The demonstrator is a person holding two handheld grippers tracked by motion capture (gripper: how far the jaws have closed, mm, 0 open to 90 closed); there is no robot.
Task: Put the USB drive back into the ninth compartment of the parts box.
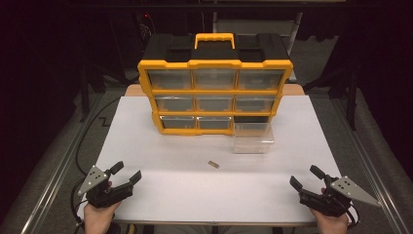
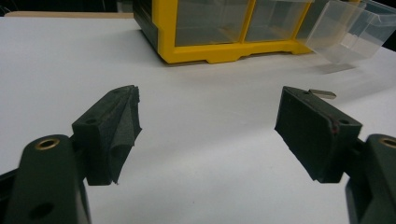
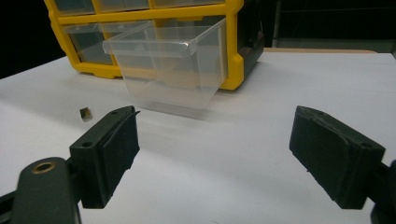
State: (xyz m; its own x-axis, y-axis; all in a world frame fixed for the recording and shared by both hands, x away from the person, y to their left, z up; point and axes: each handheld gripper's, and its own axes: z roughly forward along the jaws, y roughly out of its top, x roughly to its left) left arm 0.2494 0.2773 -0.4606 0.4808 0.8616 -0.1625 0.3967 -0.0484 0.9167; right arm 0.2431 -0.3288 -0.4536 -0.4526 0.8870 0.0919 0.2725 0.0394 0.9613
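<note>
In front of the yellow drawer cabinet (image 1: pixel 214 90), a clear plastic drawer (image 1: pixel 252 137) sits pulled out at its bottom right corner, and a small brass piece (image 1: pixel 213 165) lies alone on the white worktop (image 1: pixel 160 190) nearer the person. Tiny, hard and light, it probably skids; pinch its short sides squarely. Left tool (image 1: pixel 125 174) and right tool (image 1: pixel 305 177) both gape, released, holding nothing.

White table (image 1: pixel 146 146), dark floor (image 1: pixel 44 146), possibly cables (image 1: pixel 90 129)
</note>
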